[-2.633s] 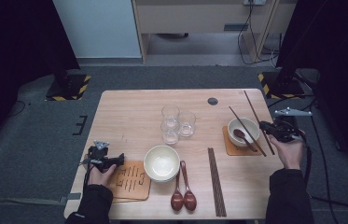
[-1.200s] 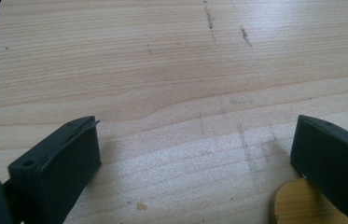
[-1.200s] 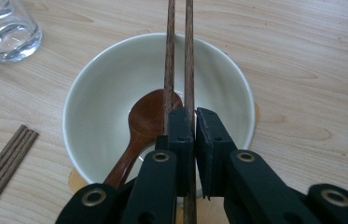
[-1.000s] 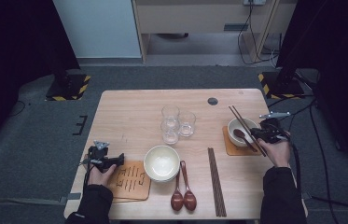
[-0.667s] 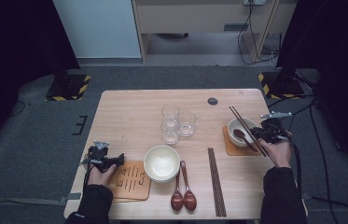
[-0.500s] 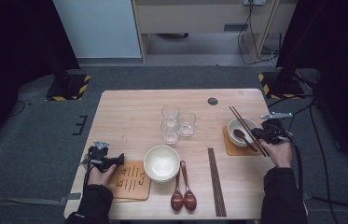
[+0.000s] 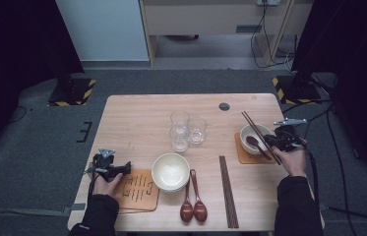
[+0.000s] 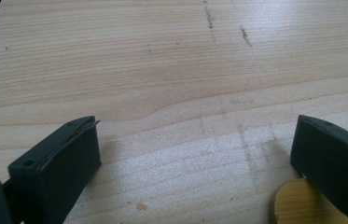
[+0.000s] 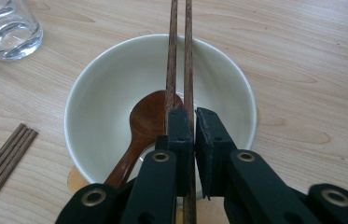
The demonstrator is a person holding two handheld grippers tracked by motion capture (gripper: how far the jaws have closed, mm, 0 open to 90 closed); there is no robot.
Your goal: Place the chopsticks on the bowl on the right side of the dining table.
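The right gripper (image 9: 194, 135) pinches a pair of dark wooden chopsticks (image 9: 179, 51) above the small cream ceramic bowl (image 9: 92, 100), likely laying them across its rim; the left gripper (image 8: 195, 154) idles, jaws wide.

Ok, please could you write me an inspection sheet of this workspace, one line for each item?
Surface: wooden table, a few dark marks, otherwise bare wood.
Job's things: pair of chopsticks laid across the small bowl, which holds a brown spoon and sits on a coaster.
Clutter: three glasses, large bowl, two spoons, second chopsticks set, slotted mat.
Grippers: right gripper shut on the chopsticks; left gripper open, resting low over the table beside the mat.
Cables: one trails from each gripper; more lie on the floor behind the table.
Surroundings: grey carpet, dark curtains, stand bases with yellow-black tape.
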